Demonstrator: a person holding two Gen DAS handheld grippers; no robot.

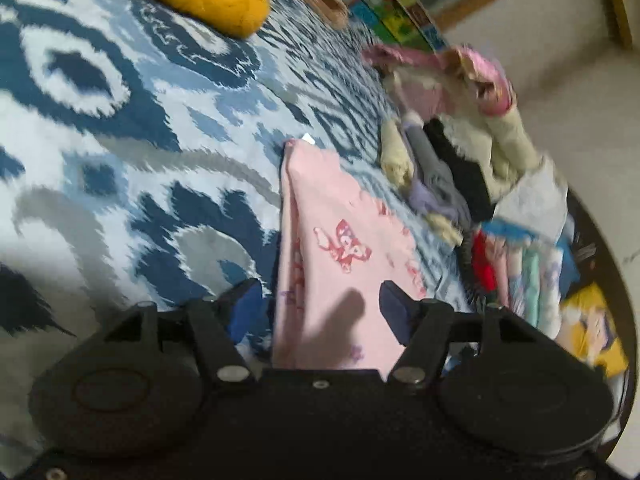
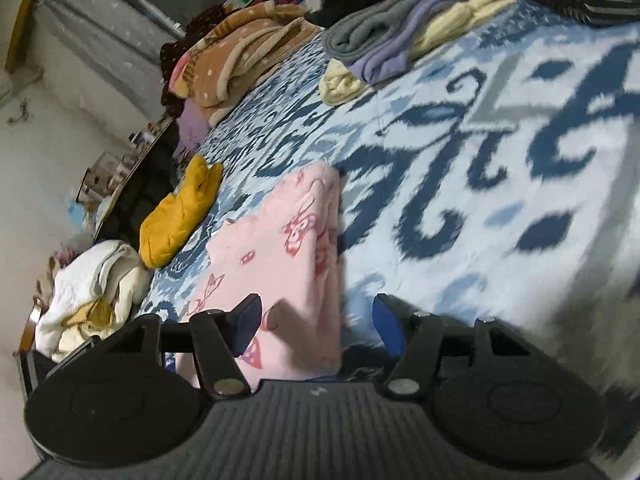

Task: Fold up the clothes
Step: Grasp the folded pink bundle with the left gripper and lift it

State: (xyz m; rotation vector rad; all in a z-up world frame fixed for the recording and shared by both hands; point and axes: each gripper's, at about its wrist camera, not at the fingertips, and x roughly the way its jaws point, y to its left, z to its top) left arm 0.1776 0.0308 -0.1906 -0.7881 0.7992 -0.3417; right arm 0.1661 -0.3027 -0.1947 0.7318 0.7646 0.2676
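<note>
Though both views are smeared by motion, the layout reads clearly enough. Pink butterfly-print garment [image 1: 340,240] lies folded into a long narrow strip on the bed [image 1: 120,120], out on the blue-and-white patterned cover, away from the stacks of folded clothes [image 1: 448,184] lined along one edge of the bed. Mustard garment [image 2: 176,216] sits apart toward another edge.

Left tool [image 1: 320,300]: jaws spread, pads clear of the cloth, pink strip running between them. Right tool [image 2: 316,312]: likewise spread, hovering over the strip's near end and one long folded edge; nothing pinched.

Handling judgement: thin, soft knit, light, no stiffness; it will sag and slide open if lifted by one layer. Best hold looks to be the near end, one tool at each corner, pinching all layers together, then carrying that end over toward the far end.
</note>
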